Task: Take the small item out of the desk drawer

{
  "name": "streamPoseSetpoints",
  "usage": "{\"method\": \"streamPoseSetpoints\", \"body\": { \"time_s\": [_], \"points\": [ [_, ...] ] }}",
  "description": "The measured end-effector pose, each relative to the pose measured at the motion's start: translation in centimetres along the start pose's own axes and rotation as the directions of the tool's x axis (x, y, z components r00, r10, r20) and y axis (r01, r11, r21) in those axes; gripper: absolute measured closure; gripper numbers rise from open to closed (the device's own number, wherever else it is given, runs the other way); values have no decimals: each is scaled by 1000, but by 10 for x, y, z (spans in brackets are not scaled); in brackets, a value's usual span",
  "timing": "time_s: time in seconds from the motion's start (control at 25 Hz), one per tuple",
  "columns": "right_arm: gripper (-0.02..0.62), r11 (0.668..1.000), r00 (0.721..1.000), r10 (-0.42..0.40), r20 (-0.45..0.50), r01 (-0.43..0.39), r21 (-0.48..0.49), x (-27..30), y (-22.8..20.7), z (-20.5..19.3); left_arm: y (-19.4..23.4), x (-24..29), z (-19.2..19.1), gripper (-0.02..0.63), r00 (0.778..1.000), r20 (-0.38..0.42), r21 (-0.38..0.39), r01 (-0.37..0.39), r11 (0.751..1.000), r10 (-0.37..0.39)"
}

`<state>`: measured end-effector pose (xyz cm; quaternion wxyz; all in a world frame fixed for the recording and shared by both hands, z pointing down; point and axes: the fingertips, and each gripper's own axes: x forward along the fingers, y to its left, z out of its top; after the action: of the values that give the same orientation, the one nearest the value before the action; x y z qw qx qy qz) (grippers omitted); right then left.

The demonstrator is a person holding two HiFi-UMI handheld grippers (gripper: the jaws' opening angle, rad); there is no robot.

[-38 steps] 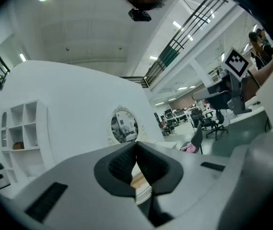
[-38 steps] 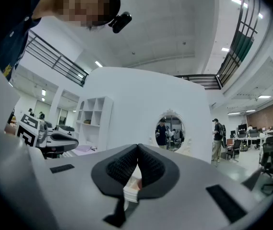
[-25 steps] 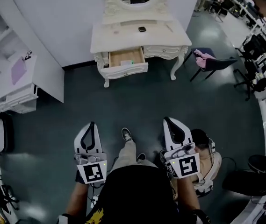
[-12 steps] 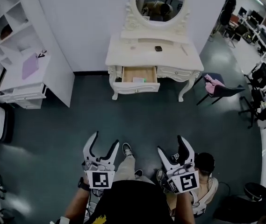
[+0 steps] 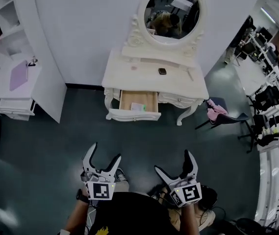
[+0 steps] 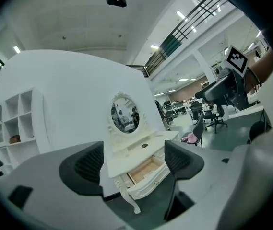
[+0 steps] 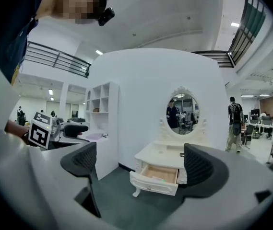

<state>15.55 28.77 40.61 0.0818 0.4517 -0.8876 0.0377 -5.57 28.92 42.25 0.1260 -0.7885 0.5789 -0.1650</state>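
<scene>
Both grippers empty, well short of the open drawer

My left gripper [image 5: 106, 152] and right gripper [image 5: 172, 161] have just been opening. The fingers now stand spread wide with nothing between them, each pair framing the white table [image 5: 129, 77] ahead. Its drawer [image 5: 138, 101] is pulled out; the small item [image 5: 138, 106], flat and pale with a green tinge, lies inside on the wooden bottom. Only print in view: black square markers on my gripper cubes [image 5: 100, 190], no readable text. A small dark object [image 5: 162, 71] sits on the tabletop.

The left gripper [image 5: 106, 153] and right gripper [image 5: 173, 161] point forward, side by side and about level. Both pairs of jaws have just been opening and stand wide apart, with nothing between them.
</scene>
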Motion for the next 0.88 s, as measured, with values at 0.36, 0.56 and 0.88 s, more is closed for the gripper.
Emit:
{"method": "streamPoseSetpoints", "body": {
  "time_s": [0.36,0.56,0.88],
  "points": [
    [25,997,999,-3,-50,0,-72,130,-30,9,69,96,-29,216,1000,4,-84,-2,996,2],
    [25,994,995,-1,-96,-9,-106,197,-51,4,96,143,-47,213,1000,-11,-81,5,997,-5],
    [25,984,987,35,-160,-62,-166,315,-112,-18,129,254,-68,213,1000,-21,-38,-19,999,18]
  ]
}}
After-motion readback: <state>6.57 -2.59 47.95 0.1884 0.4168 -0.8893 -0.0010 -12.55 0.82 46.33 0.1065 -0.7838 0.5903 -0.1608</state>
